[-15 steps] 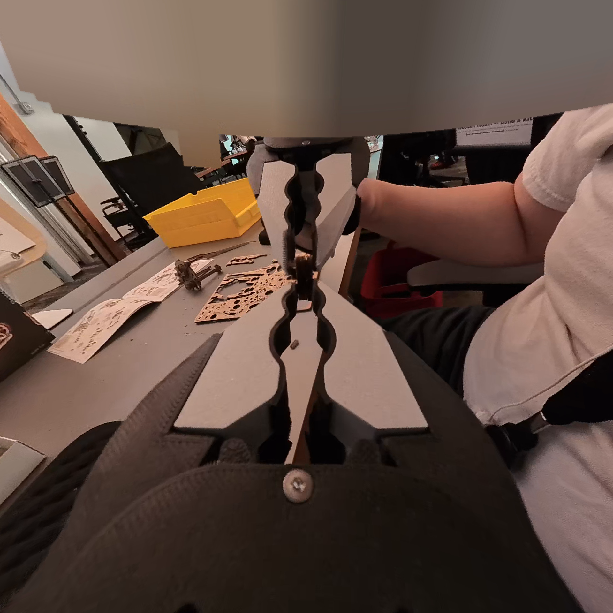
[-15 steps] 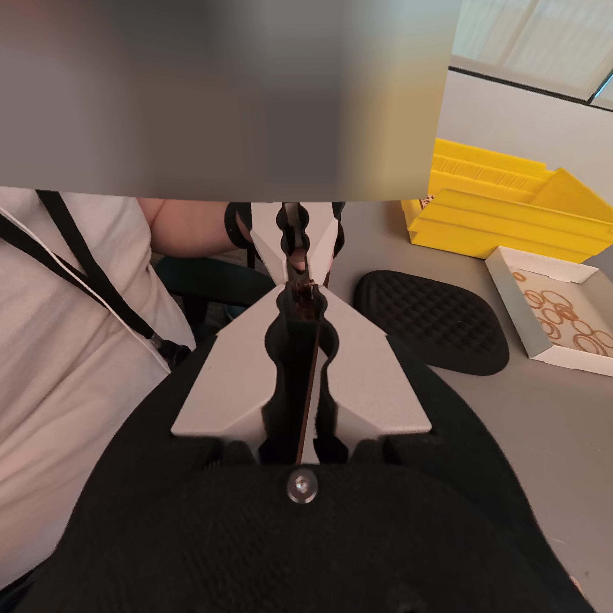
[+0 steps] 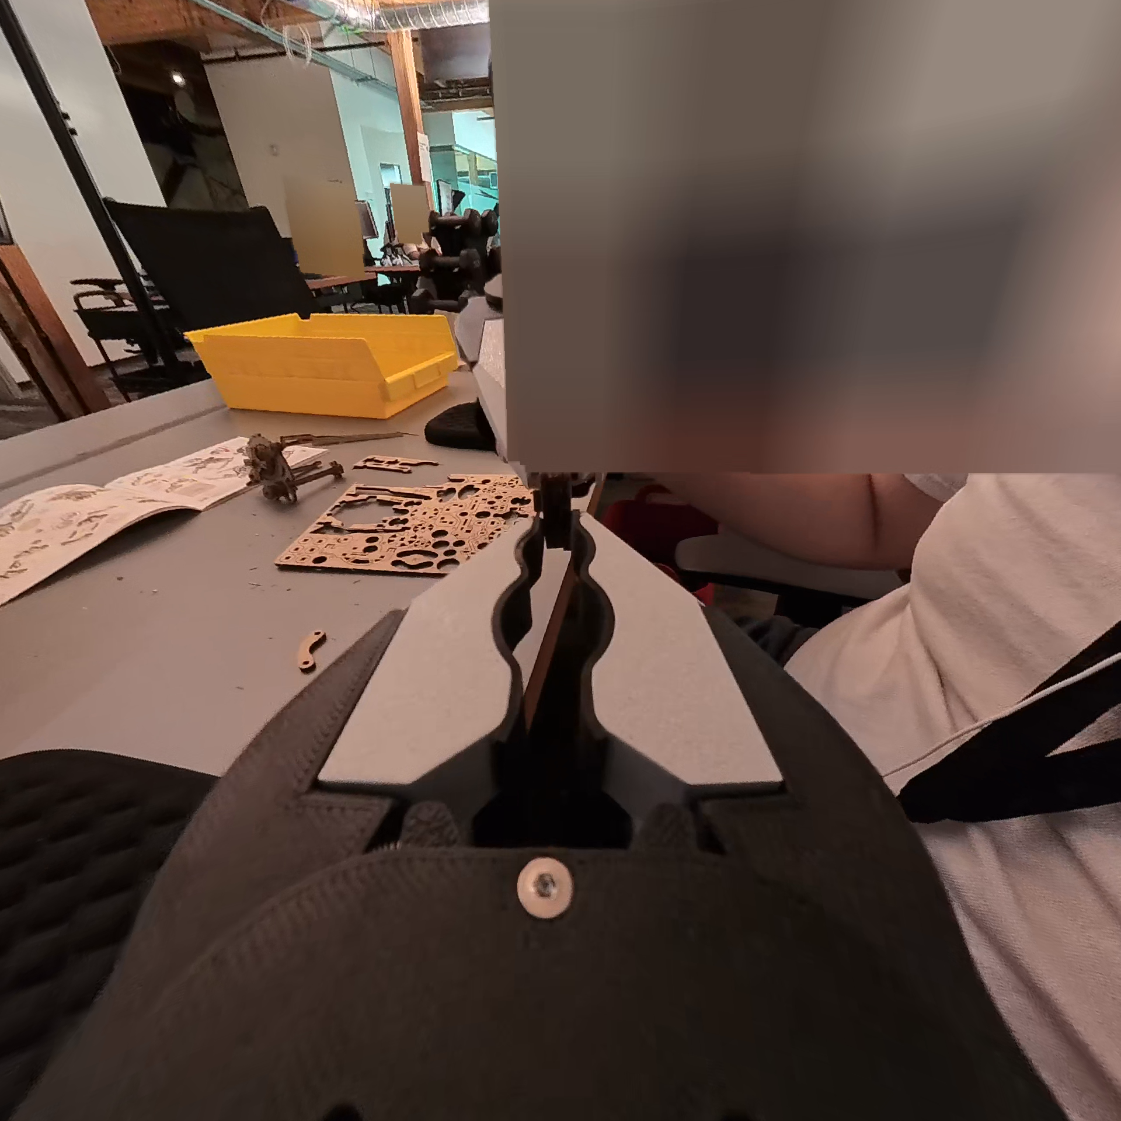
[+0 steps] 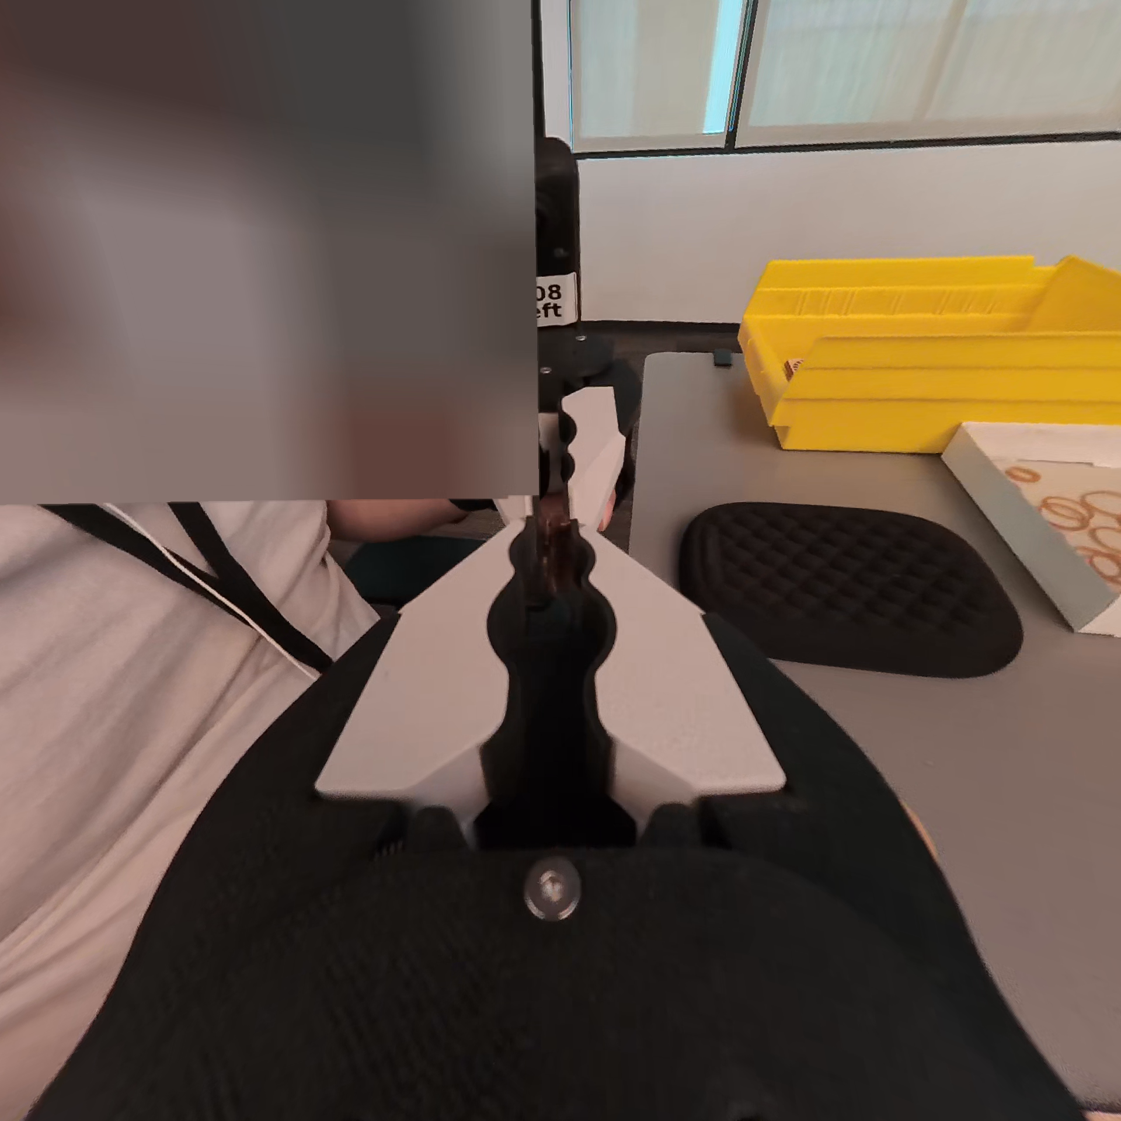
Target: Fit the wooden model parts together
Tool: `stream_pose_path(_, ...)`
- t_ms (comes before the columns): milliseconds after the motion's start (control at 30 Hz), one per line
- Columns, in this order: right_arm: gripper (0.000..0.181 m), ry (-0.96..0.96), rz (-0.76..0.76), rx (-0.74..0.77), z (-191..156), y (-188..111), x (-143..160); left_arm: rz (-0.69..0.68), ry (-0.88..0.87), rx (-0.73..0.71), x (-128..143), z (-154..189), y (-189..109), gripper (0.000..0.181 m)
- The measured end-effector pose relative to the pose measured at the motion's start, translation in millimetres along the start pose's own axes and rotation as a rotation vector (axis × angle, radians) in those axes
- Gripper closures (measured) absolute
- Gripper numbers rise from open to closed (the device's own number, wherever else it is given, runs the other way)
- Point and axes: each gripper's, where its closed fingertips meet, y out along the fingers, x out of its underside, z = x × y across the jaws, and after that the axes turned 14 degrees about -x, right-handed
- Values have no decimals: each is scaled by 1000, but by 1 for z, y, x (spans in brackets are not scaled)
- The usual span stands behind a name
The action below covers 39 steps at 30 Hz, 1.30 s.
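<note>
My left gripper (image 3: 555, 529) is shut on a thin flat wooden part (image 3: 549, 643), seen edge-on between its fingers. My right gripper (image 4: 549, 537) is shut on a small dark wooden part (image 4: 549, 561) at its tips. The two grippers meet tip to tip just off the table's near edge, in front of a person's torso. The right gripper's fingers (image 3: 488, 364) show partly behind a blurred patch in the left wrist view. The left gripper's fingers (image 4: 591, 452) show opposite in the right wrist view. Where the two parts touch is hidden.
On the grey table (image 3: 182, 637) lie a punched-out wooden sheet (image 3: 412, 531), a partly built dark model (image 3: 276, 470), an open booklet (image 3: 121, 503), a small curved loose piece (image 3: 310, 649) and a yellow bin (image 3: 327, 364). A black pad (image 4: 849, 582), yellow bins (image 4: 940, 364) and a white box of rings (image 4: 1061, 528) stand on the right. The grippers are tip to tip, or close to it.
Both grippers have tilted and shifted while staying tip to tip. The thin strip seen between the right gripper's fingers no longer shows; a dark part sits at its tips.
</note>
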Motion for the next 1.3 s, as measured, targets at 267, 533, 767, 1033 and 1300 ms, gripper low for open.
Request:
stream_pose_path(267, 174, 23, 15, -16, 0, -2, 2, -18, -102, 33, 1, 1, 1, 175)
stream_pose_path(533, 174, -5, 4, -18, -1, -1, 1, -11, -95, 31, -1, 1, 1, 175)
stream_pose_path(767, 176, -63, -20, 17, -5, 0, -2, 44, 7, 6, -11, 2, -6, 169)
stream_pose_path(1033, 175, -108, -69, 18, -9, 4, 1, 19, 154, -18, -10, 7, -2, 174)
stream_pose_path(1300, 176, -97, -60, -15, -14, 7, 2, 26, 295, -33, -8, 11, -1, 168)
